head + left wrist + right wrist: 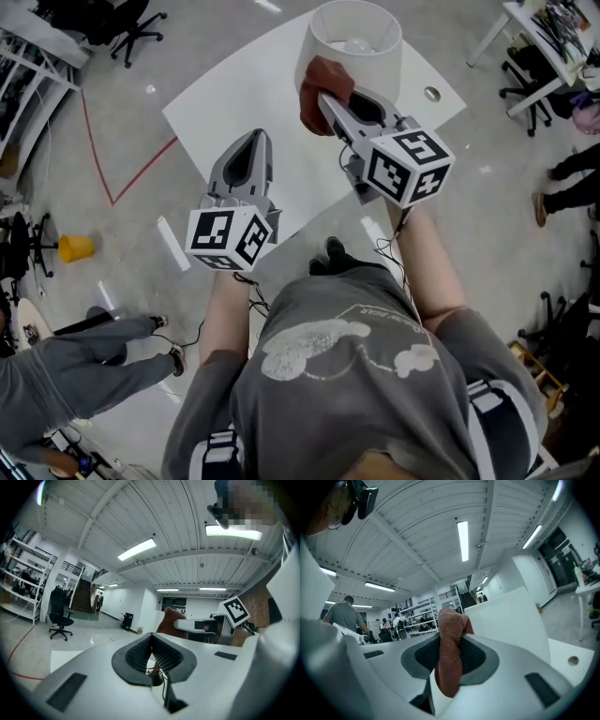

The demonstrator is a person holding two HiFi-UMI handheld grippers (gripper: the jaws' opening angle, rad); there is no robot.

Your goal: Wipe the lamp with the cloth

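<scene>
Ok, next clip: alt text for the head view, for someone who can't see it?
Seen from above, the right gripper clamps a reddish-brown cloth against the side of a white lamp shade standing on a white table. The left gripper, shut and empty, hangs over the table's near edge. A bystander in grey stands at lower left.

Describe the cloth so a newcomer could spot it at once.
Find the white table, then the pale drum-shaded lamp at its far end. At the lamp's near side the right gripper pinches the cloth: a bunched rust-brown rag, the only warm-coloured thing among white and grey ones.
</scene>
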